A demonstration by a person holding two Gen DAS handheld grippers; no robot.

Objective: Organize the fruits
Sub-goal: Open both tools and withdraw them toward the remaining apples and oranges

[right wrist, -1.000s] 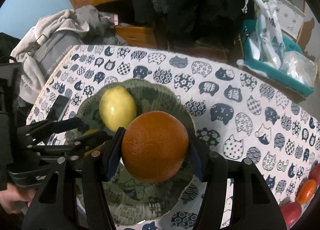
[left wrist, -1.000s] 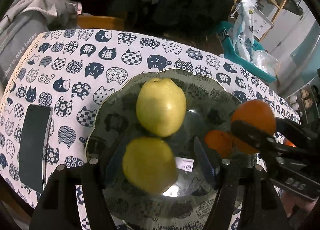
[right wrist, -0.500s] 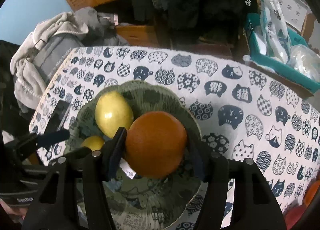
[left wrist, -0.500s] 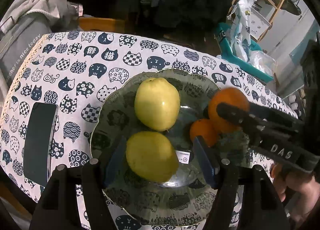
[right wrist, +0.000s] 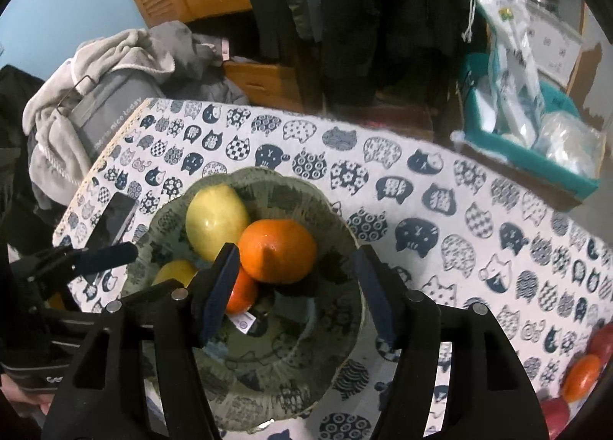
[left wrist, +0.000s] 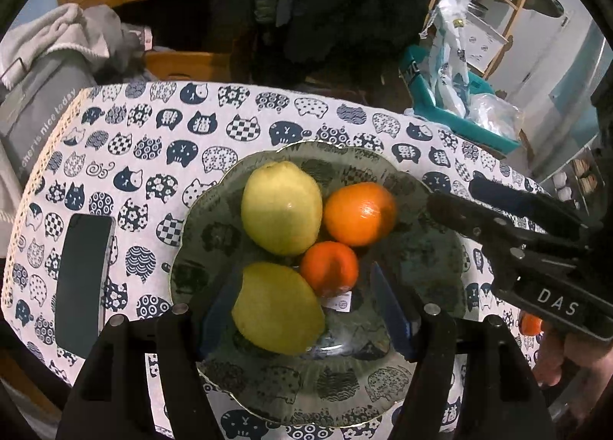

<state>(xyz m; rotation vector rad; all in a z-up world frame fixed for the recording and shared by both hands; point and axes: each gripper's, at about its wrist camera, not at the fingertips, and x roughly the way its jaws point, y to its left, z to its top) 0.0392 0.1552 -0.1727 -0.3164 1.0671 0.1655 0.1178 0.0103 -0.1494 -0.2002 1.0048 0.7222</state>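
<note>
A glass plate (left wrist: 421,248) (right wrist: 329,325) on the cat-print tablecloth holds two yellow-green fruits (left wrist: 281,208) (left wrist: 277,308), a large orange (left wrist: 360,213) (right wrist: 277,250) and a smaller orange (left wrist: 329,267) (right wrist: 241,292). My left gripper (left wrist: 306,306) is open, its jaws either side of the near yellow fruit, not touching it. My right gripper (right wrist: 295,287) is open just behind the large orange, which rests on the plate. The right gripper also shows in the left wrist view (left wrist: 498,218) at the plate's right edge.
A dark phone (left wrist: 82,279) lies left of the plate. More oranges and red fruit (right wrist: 582,378) lie at the table's right edge. A teal bin with plastic bags (right wrist: 536,141) and grey clothes (right wrist: 95,95) stand beyond the table.
My right gripper lowered the large orange onto the plate beside the far yellow fruit, opened and let it go, then drew back a little. My left gripper backed away slightly.
</note>
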